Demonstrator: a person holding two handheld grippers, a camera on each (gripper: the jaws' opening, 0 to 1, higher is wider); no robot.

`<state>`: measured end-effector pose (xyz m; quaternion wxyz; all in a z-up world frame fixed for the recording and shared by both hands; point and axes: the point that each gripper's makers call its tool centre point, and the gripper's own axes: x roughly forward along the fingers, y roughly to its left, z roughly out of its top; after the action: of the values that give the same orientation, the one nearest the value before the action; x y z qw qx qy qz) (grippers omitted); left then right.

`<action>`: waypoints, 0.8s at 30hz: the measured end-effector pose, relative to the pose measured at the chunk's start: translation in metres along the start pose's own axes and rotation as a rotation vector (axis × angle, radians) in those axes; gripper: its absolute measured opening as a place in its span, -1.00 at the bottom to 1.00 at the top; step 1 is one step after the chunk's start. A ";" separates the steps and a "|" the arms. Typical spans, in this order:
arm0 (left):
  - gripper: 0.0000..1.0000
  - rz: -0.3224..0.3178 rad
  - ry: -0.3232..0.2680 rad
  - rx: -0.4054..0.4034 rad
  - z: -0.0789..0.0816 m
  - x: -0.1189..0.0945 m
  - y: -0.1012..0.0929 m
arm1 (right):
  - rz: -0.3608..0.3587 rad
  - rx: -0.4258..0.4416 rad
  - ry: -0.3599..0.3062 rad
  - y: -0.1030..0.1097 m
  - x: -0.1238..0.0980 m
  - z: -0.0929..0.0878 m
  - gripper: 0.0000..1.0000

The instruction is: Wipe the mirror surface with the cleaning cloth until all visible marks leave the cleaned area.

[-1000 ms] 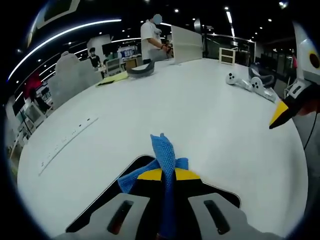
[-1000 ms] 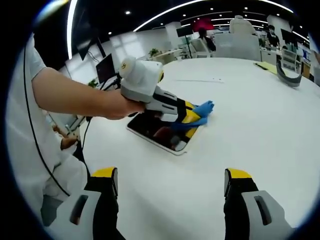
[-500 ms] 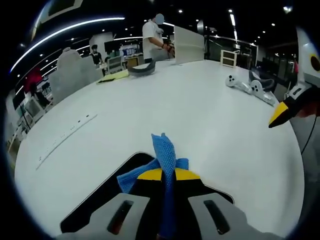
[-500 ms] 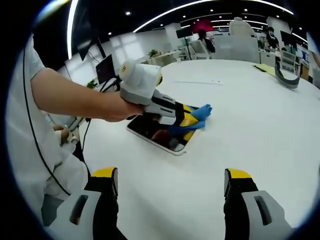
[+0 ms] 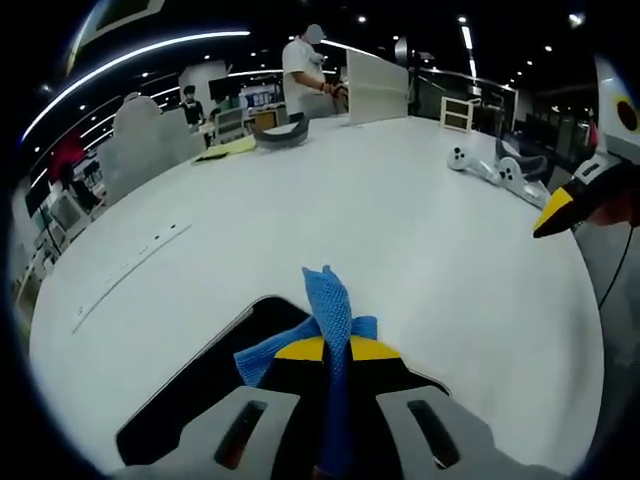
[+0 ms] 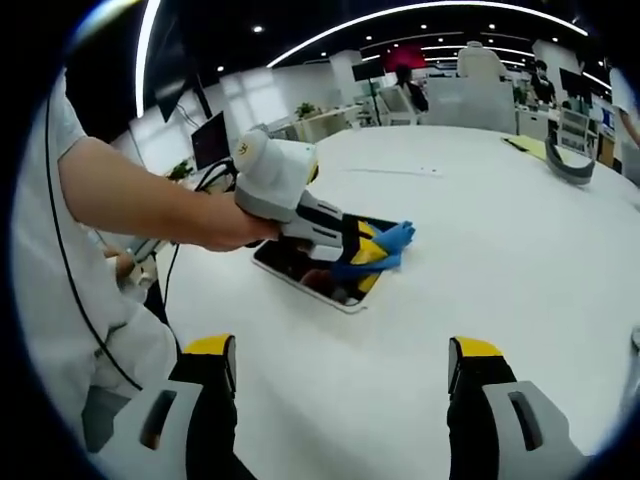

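Left gripper (image 6: 372,248) clamped on blue cloth (image 5: 328,310), pressed at far end of mirror (image 6: 305,268) — long axis runs near-left to far-right on table (image 5: 400,220). Right gripper (image 6: 340,362) jaws apart, empty, well apart from mirror.

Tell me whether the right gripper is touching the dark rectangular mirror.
Apart. In the right gripper view the right gripper stands open over bare white table, short of the dark rectangular mirror.
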<state>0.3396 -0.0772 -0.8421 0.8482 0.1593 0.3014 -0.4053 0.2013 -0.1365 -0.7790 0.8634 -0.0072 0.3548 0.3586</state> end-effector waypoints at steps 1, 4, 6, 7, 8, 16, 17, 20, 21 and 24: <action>-0.92 -0.003 0.001 -0.002 0.000 0.000 0.000 | 0.001 -0.002 0.002 0.000 0.000 -0.001 0.74; -0.92 -0.010 0.004 -0.006 -0.001 0.000 0.000 | 0.004 -0.011 0.009 0.002 0.000 -0.002 0.74; -0.92 -0.010 0.005 -0.001 -0.001 0.000 0.000 | 0.005 -0.012 0.007 0.001 0.001 0.000 0.74; -0.92 -0.009 0.004 -0.003 -0.001 -0.001 -0.001 | 0.005 -0.012 0.004 0.001 0.001 0.001 0.74; -0.92 -0.008 0.004 -0.004 -0.001 -0.001 -0.001 | 0.005 -0.012 -0.001 0.001 0.001 0.004 0.74; -0.92 -0.010 -0.003 0.005 -0.001 -0.002 -0.001 | 0.003 -0.026 -0.006 0.001 0.001 0.009 0.74; -0.92 -0.011 -0.003 0.005 -0.001 -0.002 -0.001 | 0.002 -0.026 -0.008 0.001 0.001 0.010 0.75; -0.92 -0.013 0.005 0.021 -0.001 -0.003 -0.002 | 0.005 -0.027 -0.006 0.002 0.002 0.010 0.80; -0.92 -0.013 0.007 0.030 -0.001 -0.003 -0.002 | 0.013 -0.036 -0.005 0.005 0.002 0.011 0.81; -0.92 -0.011 0.009 0.032 -0.002 -0.003 -0.001 | 0.013 -0.063 0.011 0.007 0.004 0.010 0.86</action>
<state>0.3364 -0.0749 -0.8414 0.8420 0.1730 0.2993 -0.4142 0.2057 -0.1261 -0.7723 0.8583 -0.0340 0.3482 0.3753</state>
